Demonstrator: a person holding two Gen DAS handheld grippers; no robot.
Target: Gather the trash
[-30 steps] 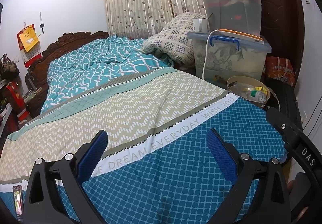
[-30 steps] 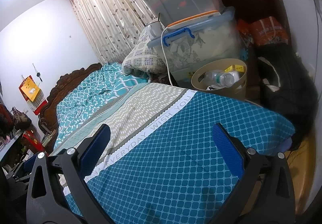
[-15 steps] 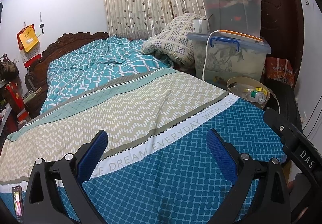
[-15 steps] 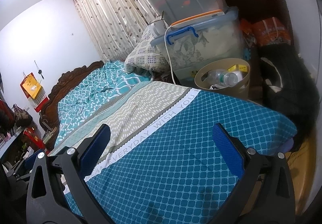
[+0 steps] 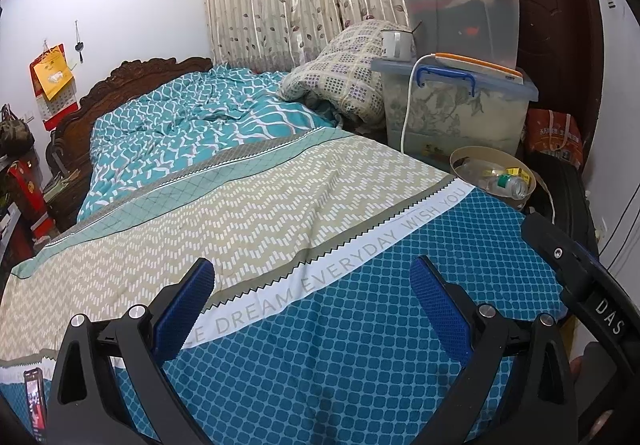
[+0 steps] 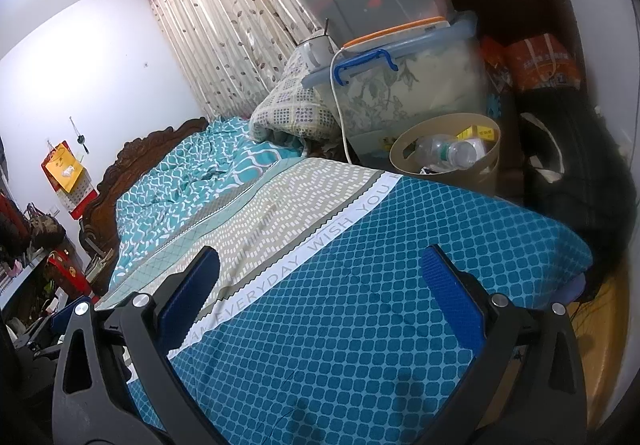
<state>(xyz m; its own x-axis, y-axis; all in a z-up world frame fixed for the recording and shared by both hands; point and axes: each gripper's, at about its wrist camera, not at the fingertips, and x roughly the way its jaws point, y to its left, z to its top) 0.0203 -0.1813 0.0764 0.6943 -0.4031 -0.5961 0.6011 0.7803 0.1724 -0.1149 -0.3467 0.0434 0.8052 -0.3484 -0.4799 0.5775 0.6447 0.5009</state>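
A tan trash bin [image 5: 462, 159] stands on the floor beyond the bed's far right corner; it also shows in the right wrist view [image 6: 476, 181]. It holds a clear plastic bottle [image 6: 444, 151] and a yellow box [image 6: 478, 133]. My left gripper [image 5: 312, 285] is open and empty above the blue part of the bedspread [image 5: 340, 345]. My right gripper [image 6: 320, 281] is open and empty above the same bedspread [image 6: 360, 305], nearer the bin. Part of the right gripper's body shows at the right edge of the left wrist view [image 5: 576, 273].
Stacked plastic storage boxes [image 5: 456, 101] with a white cable stand behind the bin. A folded quilt [image 5: 340, 85] lies by the curtain. An orange bag [image 5: 554, 137] and a black bag [image 6: 576, 173] sit at the right. A phone [image 5: 34, 401] lies at the lower left.
My right gripper has drifted slightly, so the bin sits a little further right in its view. The left view is almost unchanged.
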